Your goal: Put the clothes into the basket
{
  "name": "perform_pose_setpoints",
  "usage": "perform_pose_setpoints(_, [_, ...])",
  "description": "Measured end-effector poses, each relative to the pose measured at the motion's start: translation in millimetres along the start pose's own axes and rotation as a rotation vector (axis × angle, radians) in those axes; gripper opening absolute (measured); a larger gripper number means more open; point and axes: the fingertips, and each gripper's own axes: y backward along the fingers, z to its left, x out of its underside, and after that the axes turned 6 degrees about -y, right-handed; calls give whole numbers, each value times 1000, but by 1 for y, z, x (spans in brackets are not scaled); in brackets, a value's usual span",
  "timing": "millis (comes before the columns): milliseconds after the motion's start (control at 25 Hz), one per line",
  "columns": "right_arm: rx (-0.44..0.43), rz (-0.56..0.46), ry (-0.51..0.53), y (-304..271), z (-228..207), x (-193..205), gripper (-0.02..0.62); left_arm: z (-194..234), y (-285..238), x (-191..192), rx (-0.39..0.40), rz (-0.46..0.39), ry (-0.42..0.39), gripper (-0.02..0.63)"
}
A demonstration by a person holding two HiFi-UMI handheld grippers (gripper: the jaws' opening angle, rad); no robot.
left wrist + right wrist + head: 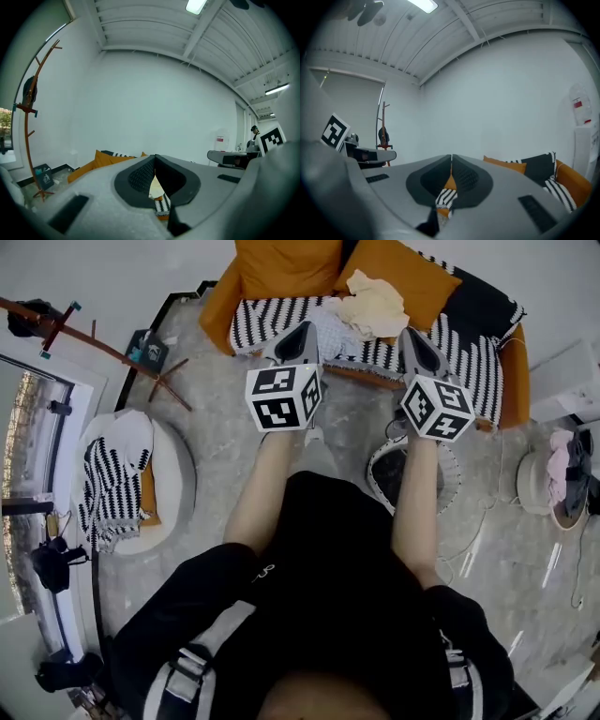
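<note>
A cream garment (pixel 375 302) and a pale patterned one (pixel 336 331) lie on the striped seat of the orange sofa (pixel 281 268). My left gripper (pixel 305 330) (pixel 155 157) is held level in front of the sofa, its jaws shut on nothing. Beside it my right gripper (pixel 411 335) (pixel 451 157) is also shut and empty. Below my right forearm a round basket (pixel 377 467) with a dark inside stands on the floor, partly hidden by the arm. Through each jaw slit only a sliver of the striped sofa shows.
A white round pouf (pixel 178 474) with a zigzag cloth (pixel 111 479) sits at the left. A wooden coat stand (pixel 89 338) (pixel 29 117) rises at the far left. At the right edge, a stool (pixel 534 486) carries pink and grey clothes (pixel 567 465). Cables trail over the marble floor (pixel 487 531).
</note>
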Motion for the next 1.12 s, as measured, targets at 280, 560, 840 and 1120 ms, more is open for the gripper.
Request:
perform_pose_setpoints(280, [19,-5,-3,-40,-32,5,14,14,-43,13,7,5,-20,9])
perform_pose_setpoints(560, [1,13,-25,-129,-62,14,14,56,-126,20,-38,49,-110,9])
perform_pose_setpoints(840, [37,85,-123,-235,-96,46,14,107,-229,40,6,176,-103,9])
perform_pose_setpoints(1120, [113,207,-182,-321,-139,89,14,158,-313,92,65,340,-74,9])
